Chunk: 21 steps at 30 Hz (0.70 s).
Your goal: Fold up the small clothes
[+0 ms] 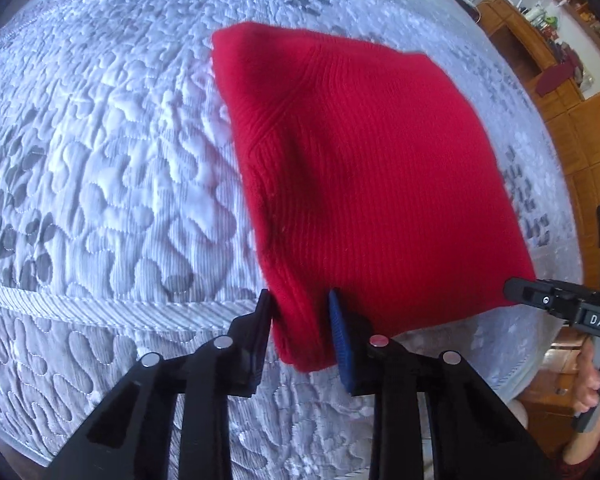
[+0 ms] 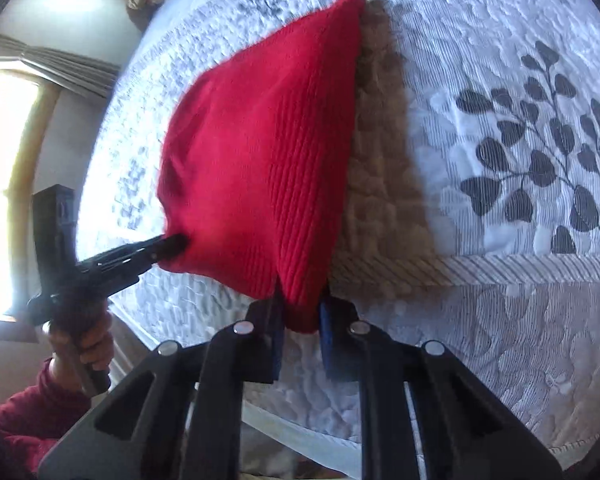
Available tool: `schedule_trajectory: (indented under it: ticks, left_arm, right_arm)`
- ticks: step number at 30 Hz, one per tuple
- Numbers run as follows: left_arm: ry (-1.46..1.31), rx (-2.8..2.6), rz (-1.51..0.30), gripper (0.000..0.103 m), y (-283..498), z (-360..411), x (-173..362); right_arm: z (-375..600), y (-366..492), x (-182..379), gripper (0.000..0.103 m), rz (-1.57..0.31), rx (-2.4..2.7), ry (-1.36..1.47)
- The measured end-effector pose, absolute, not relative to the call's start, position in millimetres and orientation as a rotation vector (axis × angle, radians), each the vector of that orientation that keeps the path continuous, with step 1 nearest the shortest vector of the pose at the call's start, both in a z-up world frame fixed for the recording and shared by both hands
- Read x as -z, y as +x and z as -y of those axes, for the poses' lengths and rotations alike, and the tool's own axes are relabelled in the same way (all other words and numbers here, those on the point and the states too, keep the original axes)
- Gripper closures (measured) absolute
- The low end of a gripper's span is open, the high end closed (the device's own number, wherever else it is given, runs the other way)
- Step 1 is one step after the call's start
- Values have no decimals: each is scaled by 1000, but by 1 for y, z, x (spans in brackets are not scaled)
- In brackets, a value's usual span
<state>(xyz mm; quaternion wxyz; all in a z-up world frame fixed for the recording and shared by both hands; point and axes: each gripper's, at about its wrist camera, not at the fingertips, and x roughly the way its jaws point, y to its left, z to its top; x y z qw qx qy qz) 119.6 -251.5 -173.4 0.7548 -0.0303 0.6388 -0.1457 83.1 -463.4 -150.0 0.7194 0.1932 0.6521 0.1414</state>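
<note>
Your left gripper (image 1: pixel 300 332) and right gripper (image 2: pixel 302 320) each have their jaws pinched on a near corner of the red knit garment (image 1: pixel 360 160), which fills mid-frame, ribbed, over the white quilted bed (image 1: pixel 100 160).

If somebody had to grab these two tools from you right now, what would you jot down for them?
Left tongs: shut on the near left corner of the red ribbed knit garment.
Right tongs: shut on its near right corner; they also show at the right edge of the left view.
Where: the garment lies spread on the white quilted bedspread with grey leaf print, its near edge lifted by both tongs, close to the bed's front edge.
Done: both near corners are gripped.
Left: probably carry the near edge over to the far edge to fold it, let go, then smooth it.
</note>
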Motion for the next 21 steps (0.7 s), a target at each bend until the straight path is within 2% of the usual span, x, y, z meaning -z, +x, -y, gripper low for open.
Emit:
schedule_trajectory:
  ticks: [3, 8, 11, 12, 13, 15, 18, 21]
  left_arm:
    - [-92, 316, -1395, 71, 121, 250, 183]
    - [-28, 320, -1356, 69, 116, 256, 180]
    - [1, 280, -1330, 57, 112, 261, 176]
    - [8, 264, -1323, 52, 110, 261, 174]
    - [12, 251, -1320, 51, 108, 261, 172]
    - [-6, 245, -1325, 49, 103, 256, 169]
    - [-36, 226, -1327, 46, 96, 248, 166]
    - [-39, 207, -1311, 43, 87, 241, 162]
  right_arm:
    - [450, 84, 177, 88, -1472, -268, 372]
    - [443, 79, 176, 87, -1426, -243, 350]
    - [446, 67, 166, 79, -1386, -225, 336]
    - [445, 63, 162, 72, -1370, -212, 330]
    - [447, 60, 162, 63, -1362, -198, 327]
    - [447, 50, 157, 60, -1338, -152, 290]
    - [445, 35, 150, 51, -1310, -102, 256]
    - [444, 23, 148, 51, -1302, -66, 236]
